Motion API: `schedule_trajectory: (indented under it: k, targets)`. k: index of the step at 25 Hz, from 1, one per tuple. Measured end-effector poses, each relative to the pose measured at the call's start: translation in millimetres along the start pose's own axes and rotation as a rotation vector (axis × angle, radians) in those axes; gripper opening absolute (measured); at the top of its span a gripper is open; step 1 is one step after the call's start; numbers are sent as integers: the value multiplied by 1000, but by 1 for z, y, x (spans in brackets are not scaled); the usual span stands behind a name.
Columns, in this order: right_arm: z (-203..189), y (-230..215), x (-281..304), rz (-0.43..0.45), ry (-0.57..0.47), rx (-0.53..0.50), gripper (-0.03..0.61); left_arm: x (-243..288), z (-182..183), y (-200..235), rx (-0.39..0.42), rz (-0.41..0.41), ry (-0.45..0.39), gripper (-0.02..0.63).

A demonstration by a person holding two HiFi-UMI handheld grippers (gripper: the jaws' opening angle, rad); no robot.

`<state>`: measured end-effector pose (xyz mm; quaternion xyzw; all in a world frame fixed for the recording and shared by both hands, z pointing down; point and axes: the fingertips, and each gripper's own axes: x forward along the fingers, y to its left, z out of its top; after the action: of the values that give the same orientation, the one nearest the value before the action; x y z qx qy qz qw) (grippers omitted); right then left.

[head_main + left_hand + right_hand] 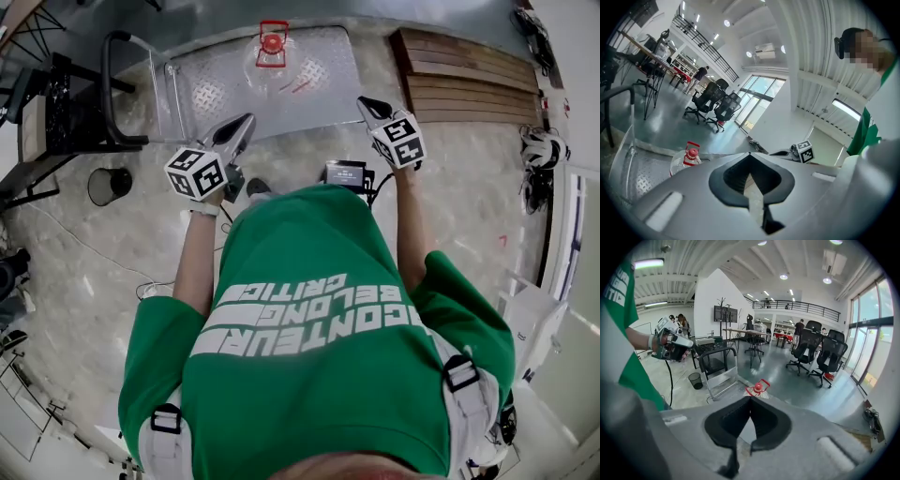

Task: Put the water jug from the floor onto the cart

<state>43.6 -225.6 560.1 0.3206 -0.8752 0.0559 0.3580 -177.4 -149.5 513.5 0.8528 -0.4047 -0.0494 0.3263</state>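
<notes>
The water jug, clear with a red cap and red handle, stands upright on the diamond-plate deck of the flat cart. It also shows in the left gripper view and the right gripper view. My left gripper hovers over the stone floor just short of the cart's near edge, jaws together and empty. My right gripper hangs to the right of the cart, shut, with nothing in it. Both point toward the jug from a distance.
The cart's black push handle rises at its left end. A black waste bin stands on the floor left of me. A wooden pallet lies to the right. A small device and cables lie near my feet. Office chairs stand beyond.
</notes>
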Motion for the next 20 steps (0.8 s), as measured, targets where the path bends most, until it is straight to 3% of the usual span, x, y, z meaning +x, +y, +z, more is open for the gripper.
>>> schedule_trajectory:
  k: [11, 20]
  targets:
    - [-38, -43, -30, 17, -20, 2, -8, 69, -14, -45, 47, -35, 65, 14]
    - [-71, -70, -50, 29, -49, 47, -8, 111, -28, -73, 74, -17, 104, 14]
